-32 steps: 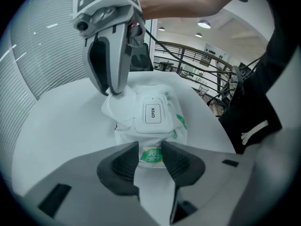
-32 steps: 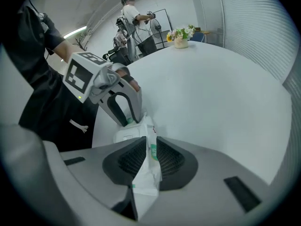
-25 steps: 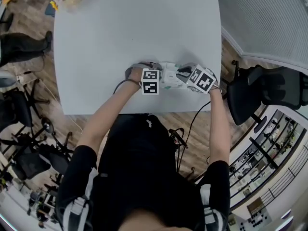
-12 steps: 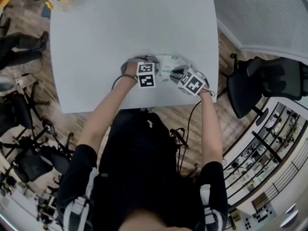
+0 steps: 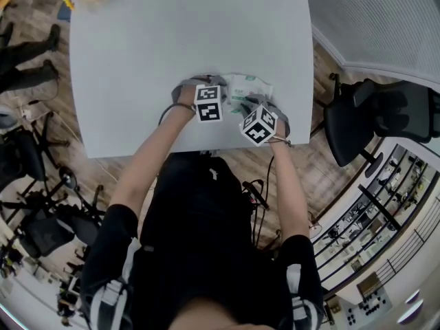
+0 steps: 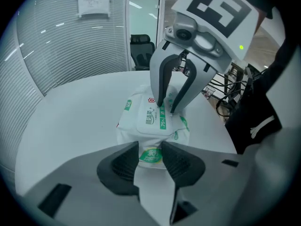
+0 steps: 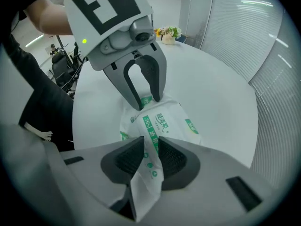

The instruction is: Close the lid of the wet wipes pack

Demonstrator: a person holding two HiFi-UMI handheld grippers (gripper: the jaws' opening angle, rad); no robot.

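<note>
On table, wipes pack runs lengthwise left tongs to right tongs, ends clamped; right just tightened.

Right gripper fingers just closing, pinching wet wipes pack end.

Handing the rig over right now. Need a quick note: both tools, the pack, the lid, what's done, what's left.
Left tool: shut on one end of the wet wipes pack.
Right tool: at the opposite end. Its jaws have just been closing, with pack film between the pads, apparently pinched.
Pack: on the white table, near the person's edge, between the two tools.
Done: the lid looks laid flat on the pack's top. Can't tell if it is sealed.
Left: probably press along the lid to seat it, then let go with both tools.
</note>
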